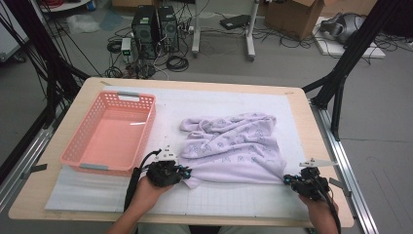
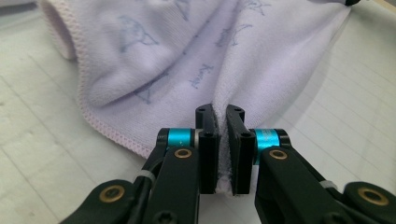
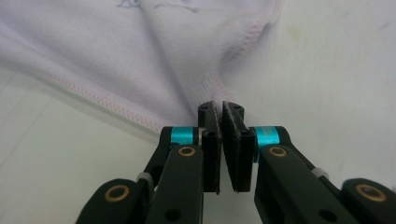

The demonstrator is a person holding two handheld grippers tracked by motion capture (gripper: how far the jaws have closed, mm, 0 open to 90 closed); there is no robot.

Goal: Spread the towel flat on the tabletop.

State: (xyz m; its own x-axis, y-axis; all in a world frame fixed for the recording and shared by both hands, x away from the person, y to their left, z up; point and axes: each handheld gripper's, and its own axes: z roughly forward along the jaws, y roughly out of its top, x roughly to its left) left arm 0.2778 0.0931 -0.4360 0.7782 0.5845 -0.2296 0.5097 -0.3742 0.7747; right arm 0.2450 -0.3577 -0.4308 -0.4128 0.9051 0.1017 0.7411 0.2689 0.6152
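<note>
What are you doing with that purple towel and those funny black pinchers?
A person at a table holds a gripper in each hand. The left gripper has its jaws shut on one near corner of the pale purple towel, and the right gripper is shut on the other near corner. The rest of the towel lies rumpled on the white mat. A pink basket sits beside it.

Each tool, left (image 1: 187, 171) and right (image 1: 287, 180), pinches a near corner of the lilac towel (image 1: 233, 146).

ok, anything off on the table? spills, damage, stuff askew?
Nothing stands out. The towel lies rumpled beside the basket, with the left claw and right claw each shut on a near corner. No spills or damage visible.
</note>
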